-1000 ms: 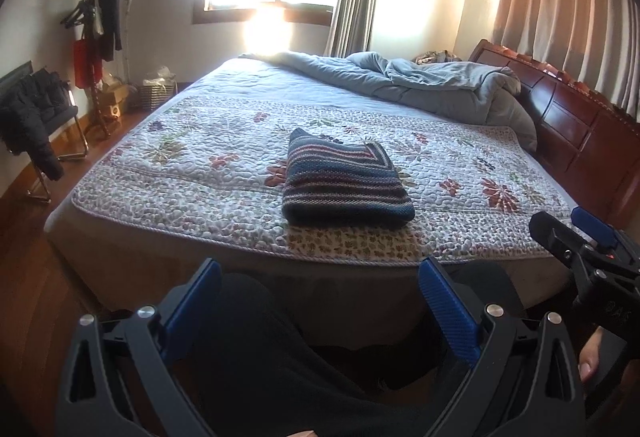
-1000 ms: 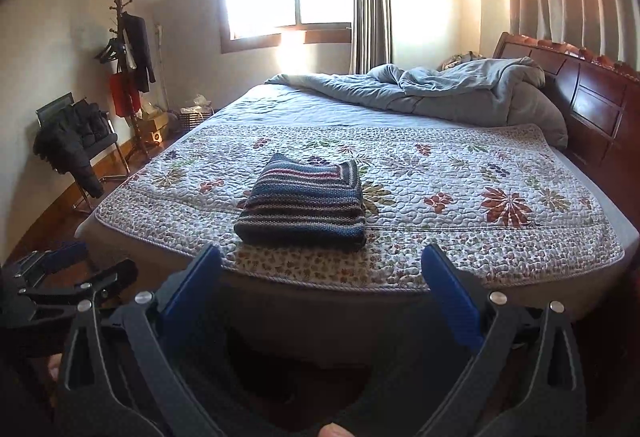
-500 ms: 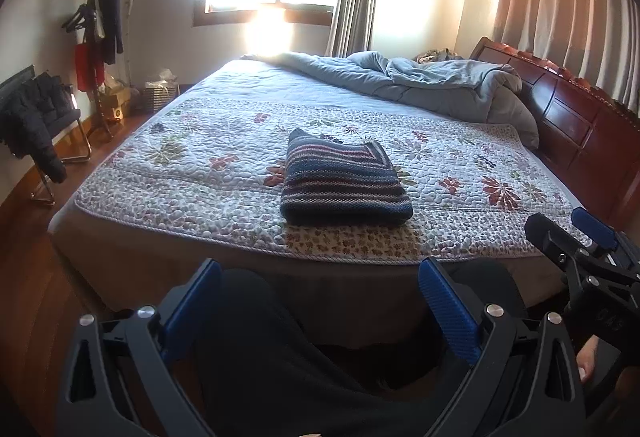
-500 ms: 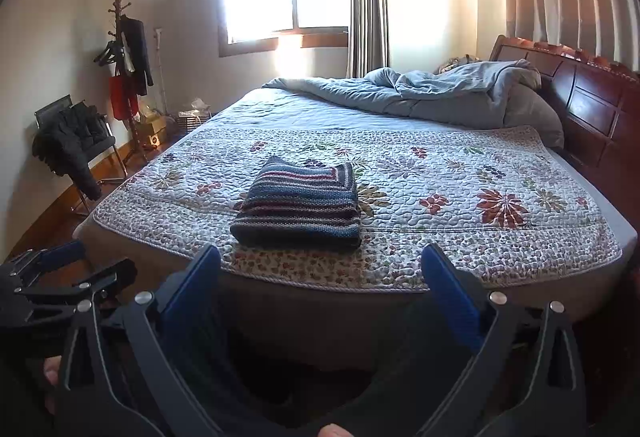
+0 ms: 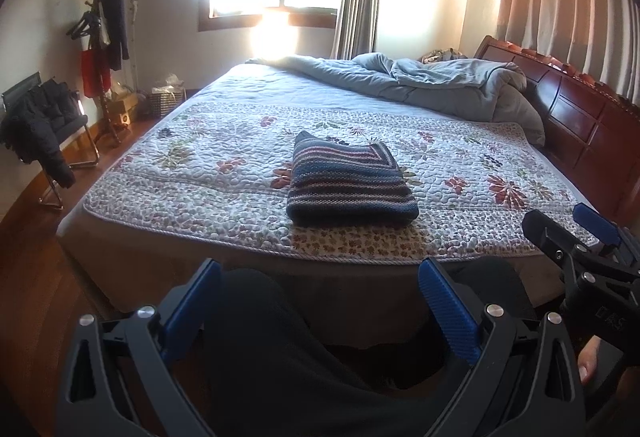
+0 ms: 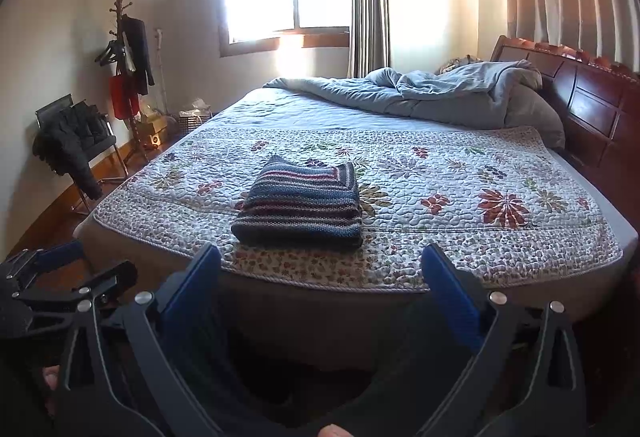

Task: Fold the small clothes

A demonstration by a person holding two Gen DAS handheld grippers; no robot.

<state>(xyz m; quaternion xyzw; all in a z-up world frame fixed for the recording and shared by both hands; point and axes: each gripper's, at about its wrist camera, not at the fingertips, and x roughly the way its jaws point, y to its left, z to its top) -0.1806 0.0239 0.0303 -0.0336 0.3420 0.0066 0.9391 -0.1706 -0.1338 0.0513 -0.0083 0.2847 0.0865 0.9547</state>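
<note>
A striped knitted garment (image 5: 348,185) (image 6: 302,205), blue with red and white bands, lies folded into a neat rectangle on the floral quilt (image 5: 224,173) (image 6: 460,197) near the bed's front edge. My left gripper (image 5: 320,301) is open and empty, held low in front of the bed, well short of the garment. My right gripper (image 6: 320,289) is open too, with nothing between its fingers, also off the bed. Each gripper shows in the other's view: the right gripper (image 5: 576,237) at the right edge, the left gripper (image 6: 68,269) at the left edge.
A crumpled blue duvet (image 5: 432,85) lies at the head of the bed by the wooden headboard (image 5: 580,117). A chair with a dark jacket (image 5: 40,129) and a coat stand (image 5: 104,37) stand at the left wall. The person's dark-clothed legs (image 5: 280,357) are below the grippers.
Both grippers have drawn back slightly from the bed and stayed open. The folded garment has not moved.
</note>
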